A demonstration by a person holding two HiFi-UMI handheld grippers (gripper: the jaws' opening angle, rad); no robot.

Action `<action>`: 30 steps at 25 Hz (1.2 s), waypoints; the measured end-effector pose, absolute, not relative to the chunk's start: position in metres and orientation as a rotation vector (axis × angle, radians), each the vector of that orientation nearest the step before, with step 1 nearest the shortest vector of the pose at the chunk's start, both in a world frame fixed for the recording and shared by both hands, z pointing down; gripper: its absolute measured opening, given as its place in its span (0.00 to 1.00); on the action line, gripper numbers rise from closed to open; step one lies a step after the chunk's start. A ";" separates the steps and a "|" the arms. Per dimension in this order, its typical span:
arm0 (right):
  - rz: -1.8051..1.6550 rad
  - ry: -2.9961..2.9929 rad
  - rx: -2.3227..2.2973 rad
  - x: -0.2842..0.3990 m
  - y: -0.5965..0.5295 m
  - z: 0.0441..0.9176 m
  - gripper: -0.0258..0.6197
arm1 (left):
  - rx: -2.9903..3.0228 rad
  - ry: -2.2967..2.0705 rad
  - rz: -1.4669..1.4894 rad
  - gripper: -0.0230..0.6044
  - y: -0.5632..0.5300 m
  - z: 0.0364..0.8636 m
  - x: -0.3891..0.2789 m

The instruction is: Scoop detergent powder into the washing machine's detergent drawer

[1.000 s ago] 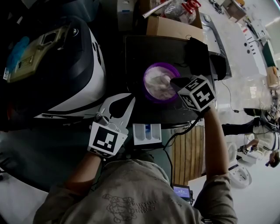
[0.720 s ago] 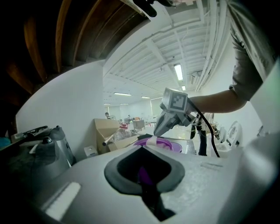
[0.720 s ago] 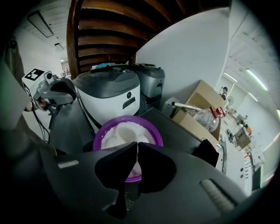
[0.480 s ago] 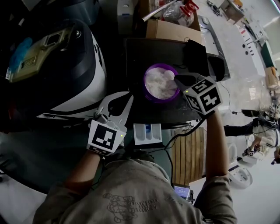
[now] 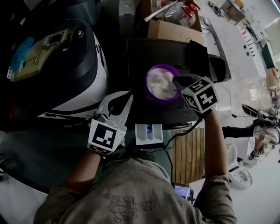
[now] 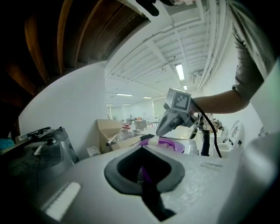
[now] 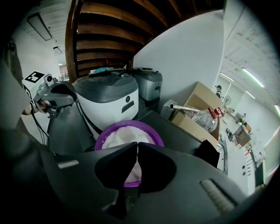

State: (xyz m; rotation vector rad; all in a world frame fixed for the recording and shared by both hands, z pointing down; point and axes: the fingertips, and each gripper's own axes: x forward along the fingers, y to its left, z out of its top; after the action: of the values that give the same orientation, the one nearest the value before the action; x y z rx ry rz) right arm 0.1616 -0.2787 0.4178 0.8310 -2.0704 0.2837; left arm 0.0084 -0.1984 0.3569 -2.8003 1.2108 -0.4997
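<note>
- Plainly round and smooth-rimmed, the purple bowl holds lumpy white detergent powder heaped nearly to its edge.
- At 6 o'clock from the bowl, the detergent drawer is a small white plastic rectangle split into compartments, with a blue part in the middle one.
- At 9 o'clock bulks a glossy, rounded white-and-black appliance. At 12 o'clock is a plain cardboard box, with a clear plastic bottle with a red cap lying on it.
- The bowl sits on a flat, matt black top. The drawer juts out just beyond the top's near edge, and pale wooden slats lie at 5 o'clock of the bowl.
- The room is a large workshop with a pale floor, strip lights, and dark timber beams overhead.
- The right gripper points steeply down at the bowl's 3 o'clock rim, its jaws clenched on a thin white scoop just over the powder.
- The left gripper lies at 8 o'clock of the bowl, to the drawer's left. Its jaws are drawn together, with a purple sliver in the slit that I cannot identify.
</note>
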 end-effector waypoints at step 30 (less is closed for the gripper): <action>0.931 -2.247 0.989 0.167 -0.278 0.446 0.09 | -2.837 1.248 -0.579 0.04 -0.199 0.382 0.002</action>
State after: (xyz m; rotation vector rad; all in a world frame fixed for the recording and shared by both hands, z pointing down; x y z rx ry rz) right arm 0.1671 -0.2775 0.4457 0.9891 -2.2469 0.9314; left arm 0.0020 -0.1992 0.3819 -2.8372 1.2480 -0.5788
